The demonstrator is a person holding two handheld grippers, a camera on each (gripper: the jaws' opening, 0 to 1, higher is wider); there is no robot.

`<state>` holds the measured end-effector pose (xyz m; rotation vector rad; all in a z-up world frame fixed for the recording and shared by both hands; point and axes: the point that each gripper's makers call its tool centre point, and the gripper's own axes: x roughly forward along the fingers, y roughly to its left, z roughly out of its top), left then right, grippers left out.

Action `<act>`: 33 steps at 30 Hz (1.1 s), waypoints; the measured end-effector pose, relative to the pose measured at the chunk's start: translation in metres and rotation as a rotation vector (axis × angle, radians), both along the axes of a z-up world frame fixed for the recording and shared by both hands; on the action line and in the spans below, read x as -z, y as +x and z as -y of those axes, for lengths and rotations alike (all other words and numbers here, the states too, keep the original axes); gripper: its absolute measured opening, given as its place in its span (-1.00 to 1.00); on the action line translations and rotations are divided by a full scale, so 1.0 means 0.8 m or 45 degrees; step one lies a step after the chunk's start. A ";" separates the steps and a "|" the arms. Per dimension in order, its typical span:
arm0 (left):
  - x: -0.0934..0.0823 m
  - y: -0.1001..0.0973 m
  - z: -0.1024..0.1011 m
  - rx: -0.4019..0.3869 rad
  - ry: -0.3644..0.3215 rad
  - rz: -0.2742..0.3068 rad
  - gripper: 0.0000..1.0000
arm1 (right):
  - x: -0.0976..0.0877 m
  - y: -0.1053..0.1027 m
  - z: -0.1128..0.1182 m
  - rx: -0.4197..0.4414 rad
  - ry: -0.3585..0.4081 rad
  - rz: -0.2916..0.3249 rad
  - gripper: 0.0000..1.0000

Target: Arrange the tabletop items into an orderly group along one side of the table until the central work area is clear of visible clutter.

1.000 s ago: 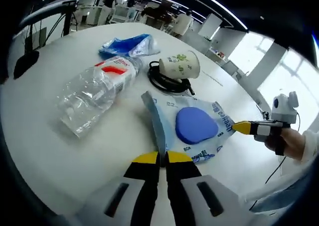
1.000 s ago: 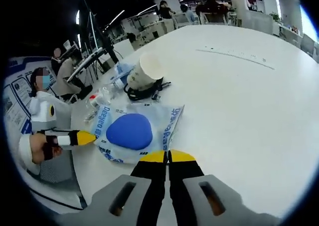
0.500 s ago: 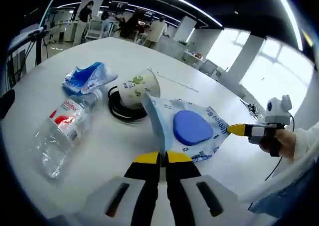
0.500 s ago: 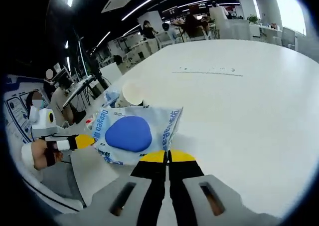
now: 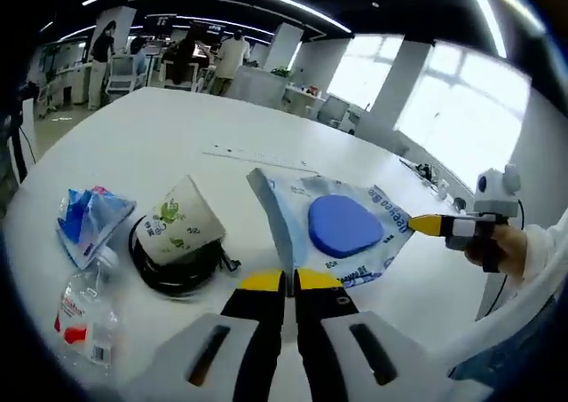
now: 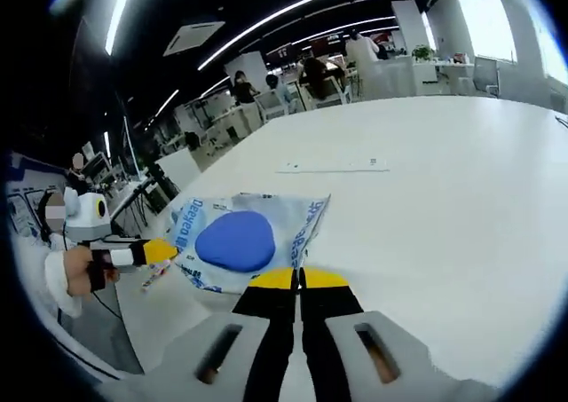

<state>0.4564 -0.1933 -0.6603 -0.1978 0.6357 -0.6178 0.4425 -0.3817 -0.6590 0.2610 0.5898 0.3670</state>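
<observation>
A clear plastic packet (image 5: pixel 373 208) with blue print and a round blue pad inside hangs above the white table, stretched between both grippers. My left gripper (image 5: pixel 286 282) is shut on one edge of the packet. My right gripper (image 6: pixel 300 278) is shut on the opposite edge of the packet (image 6: pixel 297 216). The right gripper (image 5: pixel 428 226) enters the left gripper view from the right, held in a hand. The left gripper (image 6: pixel 158 251) enters the right gripper view from the left.
On the table (image 5: pixel 160 145) a paper cup (image 5: pixel 182 229) lies on a black cable coil (image 5: pixel 177 273). A crumpled blue bag (image 5: pixel 84 224) and a clear plastic bottle (image 5: pixel 84 318) lie to its left. A thin strip (image 6: pixel 333 165) lies farther out. People and desks stand beyond.
Both grippers have raised the packet higher off the table and swung with it. The cup, coil, bag and bottle now sit lower left in the left gripper view.
</observation>
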 end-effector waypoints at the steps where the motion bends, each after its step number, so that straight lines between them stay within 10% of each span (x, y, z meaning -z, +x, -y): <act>1: -0.003 0.004 0.003 0.007 -0.001 0.005 -0.99 | 0.000 0.001 0.003 0.005 0.000 0.002 -1.00; 11: -0.022 0.034 0.038 0.088 -0.006 0.066 -0.99 | -0.007 0.027 0.036 0.042 -0.039 0.047 -1.00; 33: 0.039 0.075 0.048 0.068 0.058 -0.067 -1.00 | 0.033 0.078 0.038 -0.042 -0.240 -0.004 -1.00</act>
